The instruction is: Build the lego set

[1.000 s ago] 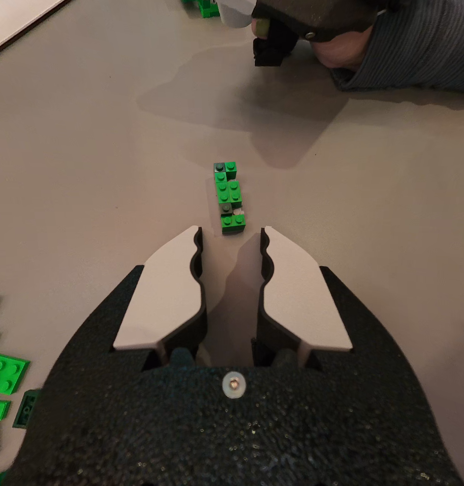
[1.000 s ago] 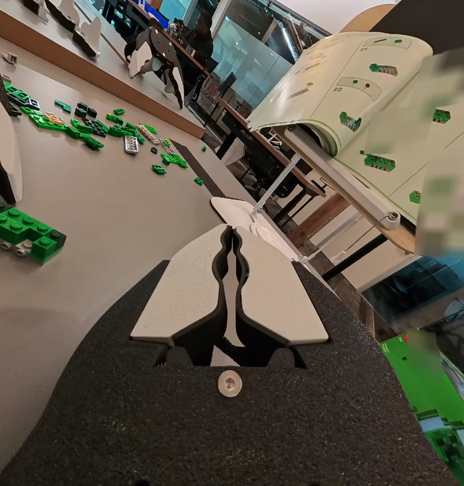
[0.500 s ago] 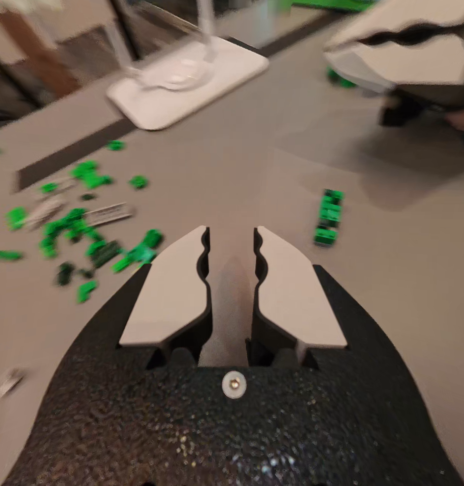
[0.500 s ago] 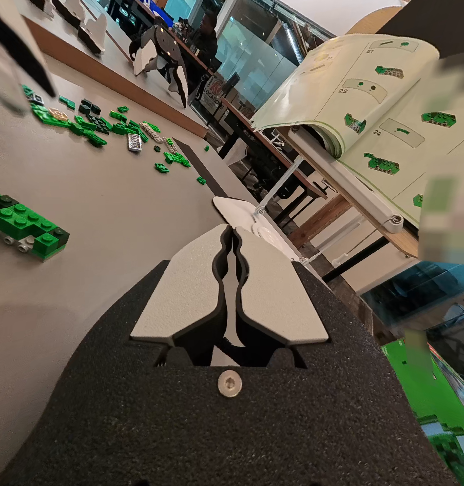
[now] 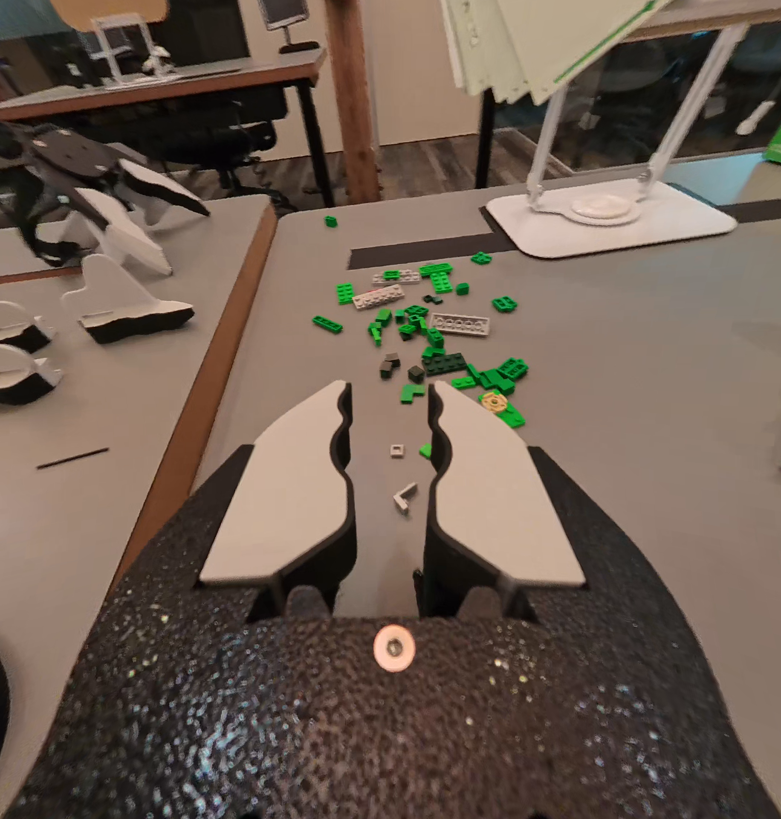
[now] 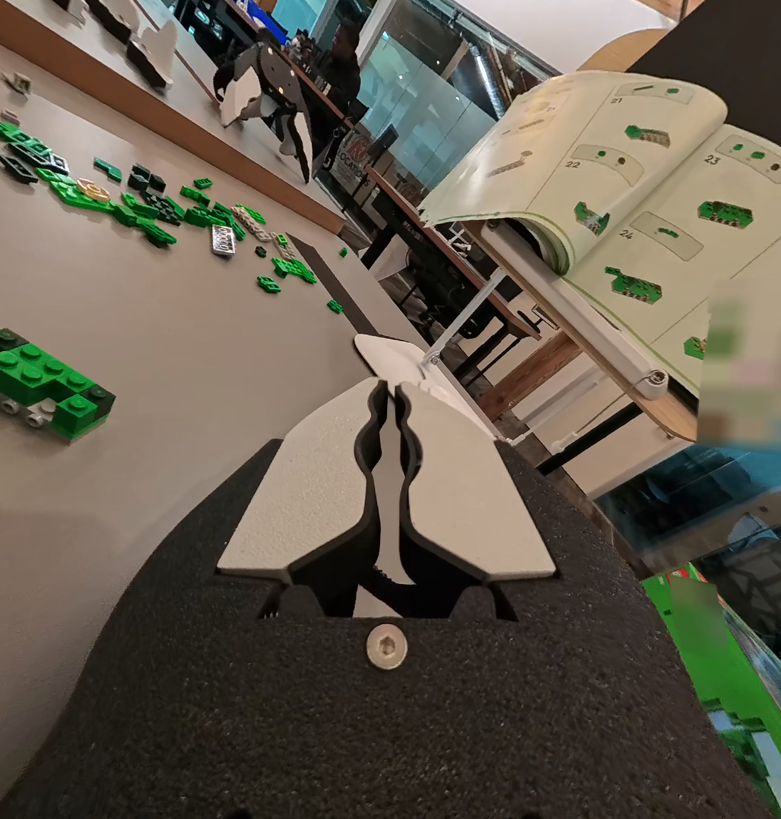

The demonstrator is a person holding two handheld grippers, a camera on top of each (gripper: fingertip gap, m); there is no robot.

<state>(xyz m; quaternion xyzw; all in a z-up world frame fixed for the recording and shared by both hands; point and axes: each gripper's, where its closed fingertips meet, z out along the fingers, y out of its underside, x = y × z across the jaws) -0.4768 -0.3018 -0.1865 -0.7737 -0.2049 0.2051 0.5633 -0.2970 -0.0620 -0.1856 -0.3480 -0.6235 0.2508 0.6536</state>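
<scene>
Left gripper (image 5: pixel 388 390), two pale grey fingers on a black textured body: jaws stand parted with a clear gap, nothing held between them. It hangs above the grey matte tabletop (image 5: pixel 623 354). Seen through the gap, on the table surface: a small light grey square stud piece (image 5: pixel 396 451) and a light grey angled bracket piece (image 5: pixel 405 497). A bright green corner plate (image 5: pixel 412 393) lies just beyond the fingertips.

Ahead of this gripper lies a scatter of loose green, dark green and grey bricks and plates (image 5: pixel 428 328), including a dark green flat plate (image 5: pixel 446 363), a light grey perforated plate (image 5: pixel 459 325) and a tan round piece on a green plate (image 5: pixel 495 402).

Right gripper (image 6: pixel 389 386), same construction: jaws nearly closed, only a narrow slit between them, nothing gripped.

The partly built assembly of green and dark green bricks with grey studs along its lower side (image 6: pixel 39 381) rests on the table to the left of the right gripper, apart from it and well apart from the loose scatter.

An open pale green instruction booklet (image 6: pixel 623 190) sits on a white stand (image 6: pixel 574 319), whose white base plate (image 5: pixel 610 221) rests at the table's far side. Spare grey-and-black gripper parts (image 5: pixel 123 301) lie on the adjoining table.
</scene>
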